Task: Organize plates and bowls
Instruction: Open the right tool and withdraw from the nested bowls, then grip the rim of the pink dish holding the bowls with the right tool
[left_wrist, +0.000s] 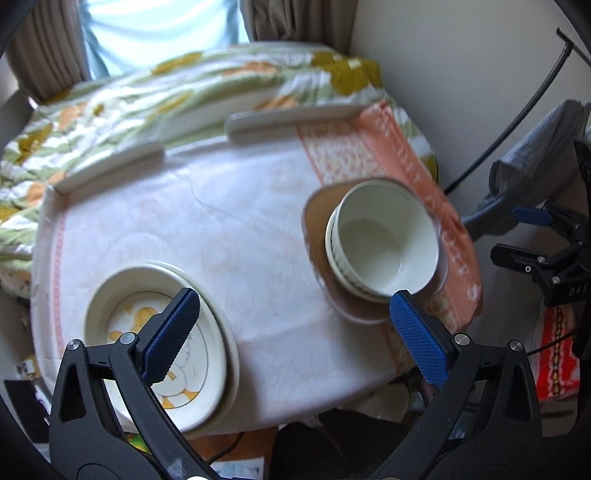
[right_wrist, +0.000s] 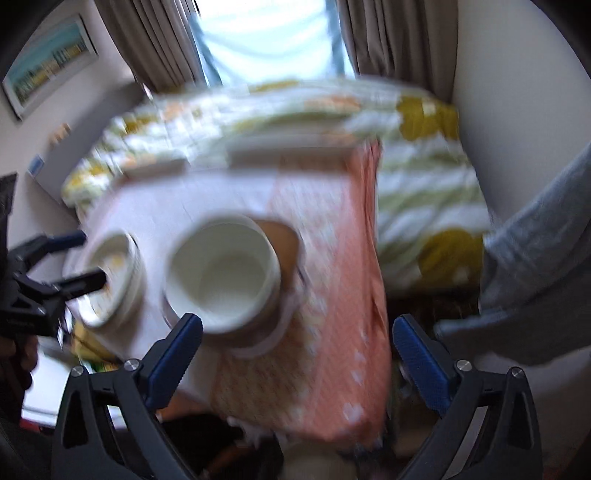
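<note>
A stack of white bowls sits on a brown plate at the table's right side, also in the right wrist view, blurred. A stack of cream plates, the top one with a yellow duck picture, sits at the front left, also in the right wrist view. My left gripper is open and empty above the table's front, between the two stacks. My right gripper is open and empty, just in front of the bowls; it shows at the right edge of the left wrist view.
The small table carries a white cloth with an orange patterned band. A bed with a flowered quilt stands behind it, curtains and a window beyond. A grey garment hangs at the right. Clutter lies on the floor under the table.
</note>
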